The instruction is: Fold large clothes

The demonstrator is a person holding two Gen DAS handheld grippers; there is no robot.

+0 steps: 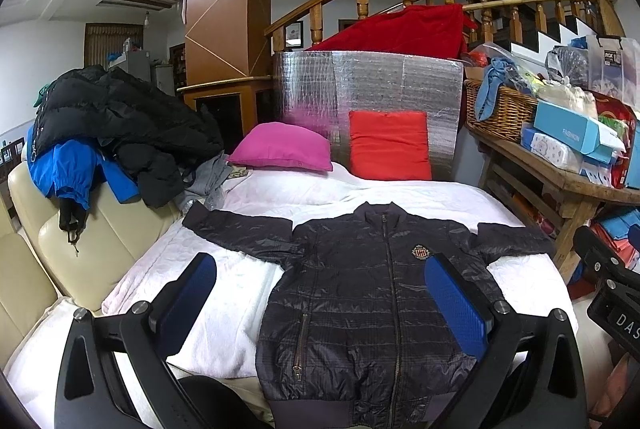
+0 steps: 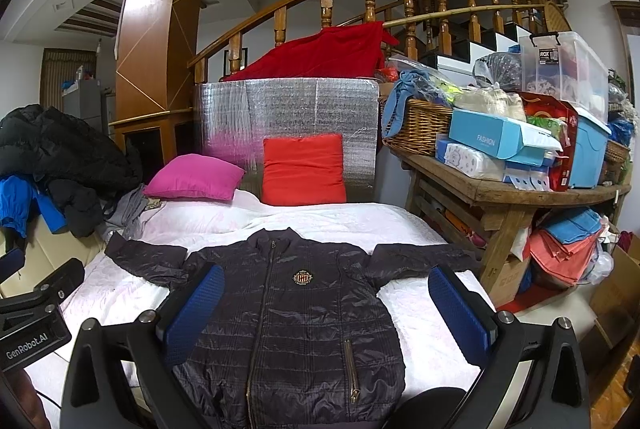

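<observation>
Both grippers hover above the near edge of the bed, nothing grasped yet. Left gripper (image 1: 320,309): blue pads wide apart, empty, filling the bottom of the left wrist view. Right gripper (image 2: 326,313): same, fingers spread, empty, bottom of the right wrist view. Each tool shows at the side edge of the other's frame, so they sit side by side, aimed forward and slightly down along the jacket.

Task item: dark quilted puffer jacket (image 1: 372,293), laid flat face-up on the white bedspread (image 1: 224,293), lower centre of both frames. Zipped shut, hem toward the cameras, collar away, both sleeves spread out sideways. Crest badge (image 2: 303,277) on the chest.

Handling estimate: light, soft, thin padding, no stiffness. The shell looks shiny, so probably slick; a shallow pinch could slide off. The quilting should hold a crease poorly and spring back. Best holds, I'd say: the left-frame sleeve (image 1: 236,229) near its cuff and the right-frame sleeve (image 2: 424,257) likewise, or the shoulder seams, then the ribbed hem, which is thicker and grippier. Pinch shell and lining together, clear of the bedspread.

Judged step: start of the fold, sleeves not yet brought in.

Farther back: magenta pillow (image 1: 282,147) and red pillow (image 1: 390,145) at the head of the bed against a silver foil panel (image 1: 368,89). Upper left: pile of dark coats (image 1: 116,125) on a cream sofa. Right: cluttered wooden table (image 2: 508,185).
</observation>
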